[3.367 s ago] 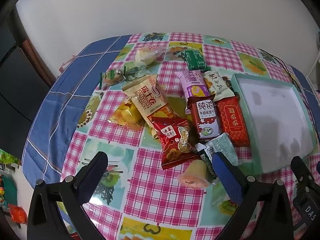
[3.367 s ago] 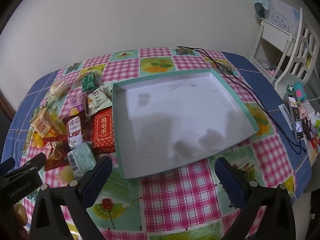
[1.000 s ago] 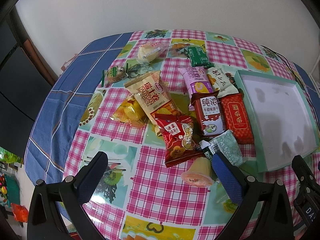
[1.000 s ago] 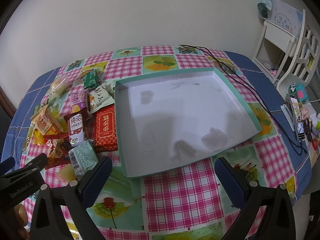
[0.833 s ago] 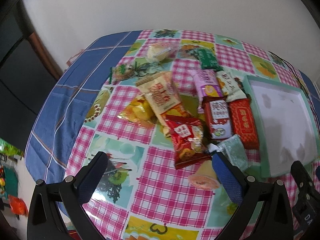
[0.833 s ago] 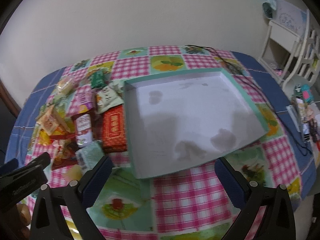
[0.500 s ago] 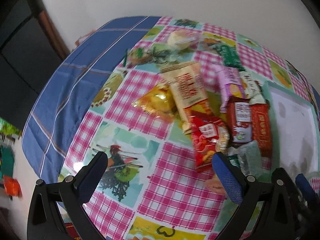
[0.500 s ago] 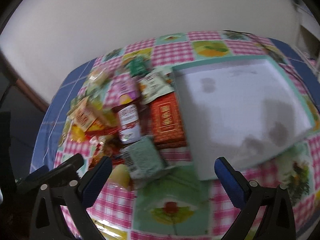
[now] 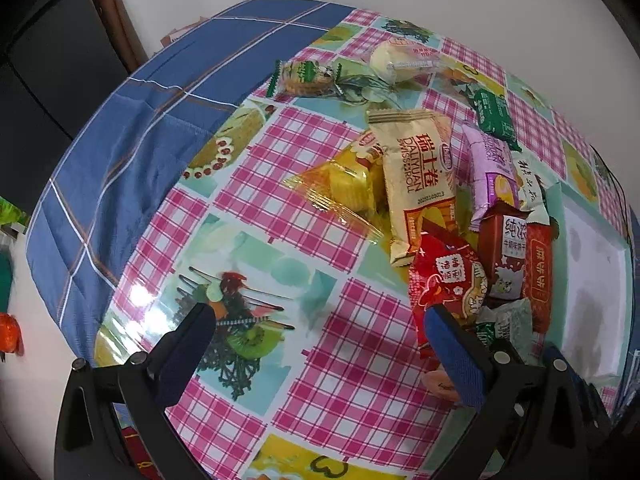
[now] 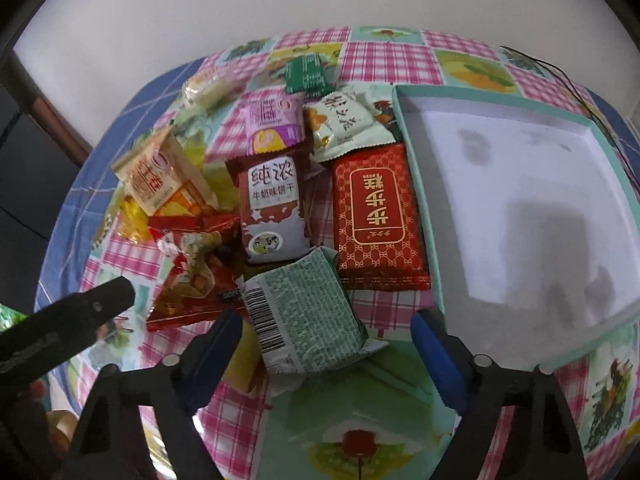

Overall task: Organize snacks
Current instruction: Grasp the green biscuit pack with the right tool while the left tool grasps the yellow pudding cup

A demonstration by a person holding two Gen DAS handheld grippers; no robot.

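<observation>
The green snack packet (image 10: 308,312), low in the right wrist frame's centre, lies between the right gripper (image 10: 326,344)'s spread, just-narrowing jaws, untouched, long axis running up-frame, while the left gripper (image 9: 316,334) hangs open over bare cloth.

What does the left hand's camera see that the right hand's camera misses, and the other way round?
Only the left view shows the green-edged biscuit pack at the far side and the wide blue cloth beside the snacks. Only the right view shows the whole teal tray, nothing in it, the black cable, and the green pack between the open right tool, whose jaws have just been closing. Both show the tan roll pack, the purple pack and the red box.
</observation>
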